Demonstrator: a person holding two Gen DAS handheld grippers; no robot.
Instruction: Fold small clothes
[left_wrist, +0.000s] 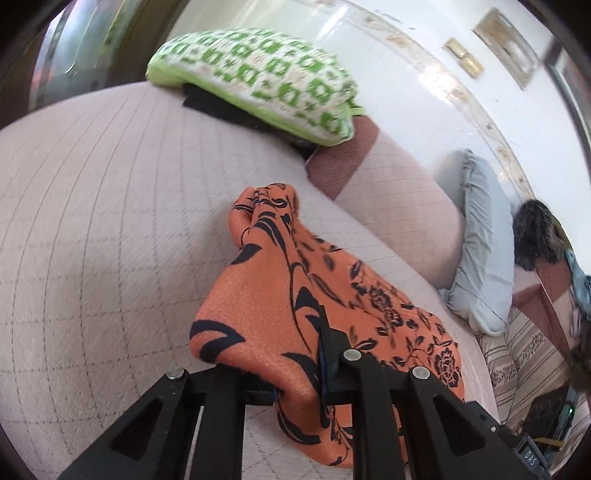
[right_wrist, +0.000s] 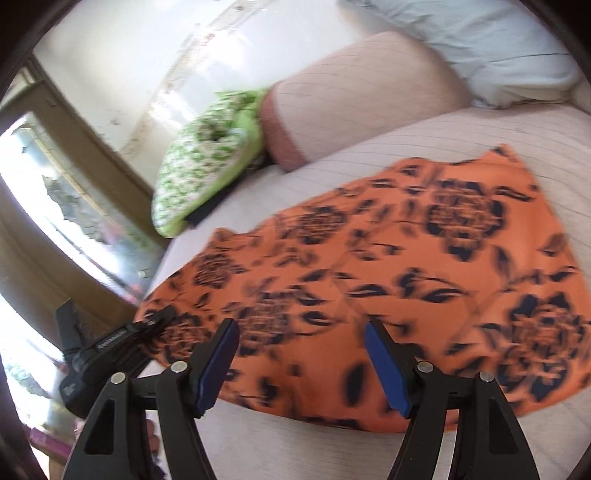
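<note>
An orange garment with a black flower print (right_wrist: 369, 266) lies spread on the pale quilted bed (right_wrist: 332, 450). In the left wrist view my left gripper (left_wrist: 299, 373) is shut on a bunched edge of the orange garment (left_wrist: 280, 295), which rises in a fold ahead of the fingers. In the right wrist view my right gripper (right_wrist: 301, 363) is open and empty, its blue pads just above the garment's near edge. The left gripper (right_wrist: 159, 319) shows there at the garment's left corner.
A green-and-white patterned cushion (left_wrist: 258, 81) lies at the head of the bed over a dark item. A pink bolster (left_wrist: 395, 206) and a pale blue pillow (left_wrist: 484, 243) lie along the white wall. A window (right_wrist: 62, 206) is at the left.
</note>
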